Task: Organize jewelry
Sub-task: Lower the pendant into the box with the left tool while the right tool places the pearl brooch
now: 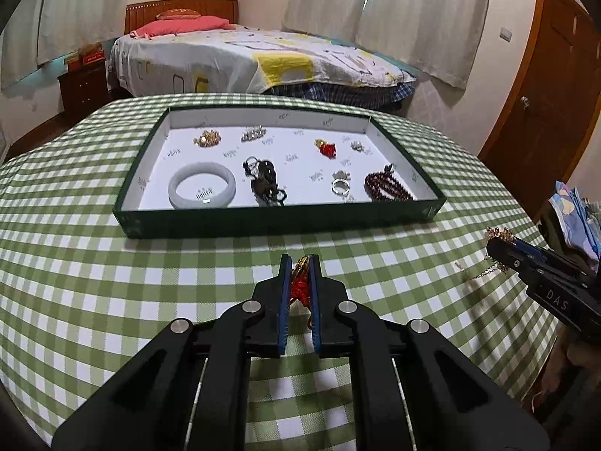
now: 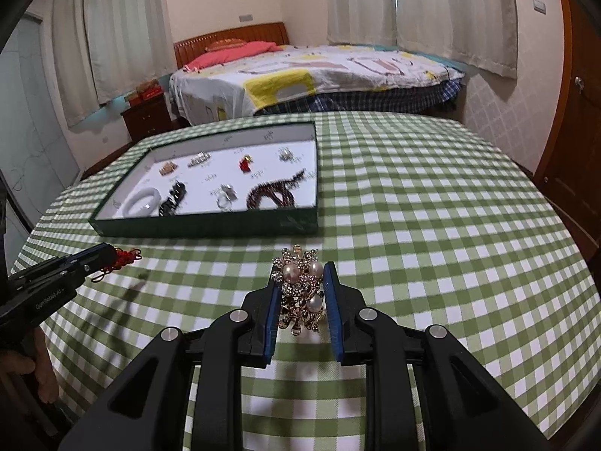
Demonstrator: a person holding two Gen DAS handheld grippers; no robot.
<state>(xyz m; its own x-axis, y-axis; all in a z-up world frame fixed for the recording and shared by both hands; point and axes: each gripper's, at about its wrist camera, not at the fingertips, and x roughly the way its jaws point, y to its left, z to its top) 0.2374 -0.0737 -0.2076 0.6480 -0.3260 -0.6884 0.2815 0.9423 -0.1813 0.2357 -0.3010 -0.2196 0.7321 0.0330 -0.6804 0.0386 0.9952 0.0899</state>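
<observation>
A dark green tray (image 1: 278,220) with a white inside sits on the checked table and holds several jewelry pieces: a pale jade bangle (image 1: 202,185), dark beads (image 1: 265,180), a silver ring (image 1: 341,186) and a brown bead bracelet (image 1: 387,188). My left gripper (image 1: 300,263) is shut on a red and gold tassel charm (image 1: 300,282), held above the cloth in front of the tray. My right gripper (image 2: 302,278) is shut on a gold and pearl brooch (image 2: 302,293), right of the left gripper. The tray also shows in the right wrist view (image 2: 210,225).
The table wears a green and white checked cloth (image 1: 112,282). Behind it stand a bed (image 1: 255,60), a dark nightstand (image 1: 84,86) and curtains. A wooden door (image 1: 544,94) is at the right. Folded cloth (image 1: 574,214) lies past the table's right edge.
</observation>
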